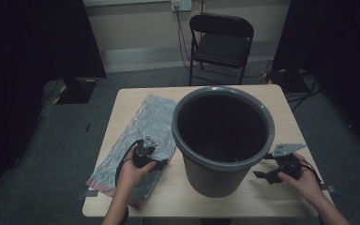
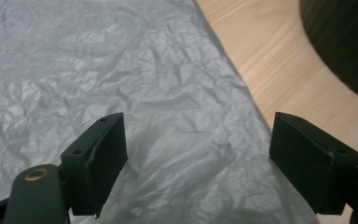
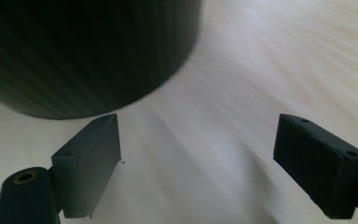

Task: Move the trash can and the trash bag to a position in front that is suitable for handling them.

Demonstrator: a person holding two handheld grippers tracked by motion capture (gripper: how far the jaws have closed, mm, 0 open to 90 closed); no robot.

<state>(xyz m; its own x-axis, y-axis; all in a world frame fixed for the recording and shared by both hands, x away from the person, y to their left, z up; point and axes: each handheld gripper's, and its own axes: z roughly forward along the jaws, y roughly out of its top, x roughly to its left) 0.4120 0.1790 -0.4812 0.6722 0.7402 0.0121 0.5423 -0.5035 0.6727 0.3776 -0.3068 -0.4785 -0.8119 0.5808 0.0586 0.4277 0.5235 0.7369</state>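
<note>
Left gripper [image 2: 198, 163] gaping over grey bag [image 2: 121, 93], right gripper [image 3: 198, 165] gaping empty beside bin [image 1: 222, 136], chair [image 1: 221, 42] beyond table [image 1: 136, 96]

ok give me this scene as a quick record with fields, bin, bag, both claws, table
bin: dark grey waste bin upright on the table, looks empty inside
bag: grey crinkled plastic bag lying flat on the table, beside the bin on its left
left claw: left claw over the bag, jaws wide apart, nothing between them
right claw: right claw low over bare tabletop beside the bin's base, jaws wide apart, nothing held
table: light wooden table
background: black folding chair behind the table
</note>
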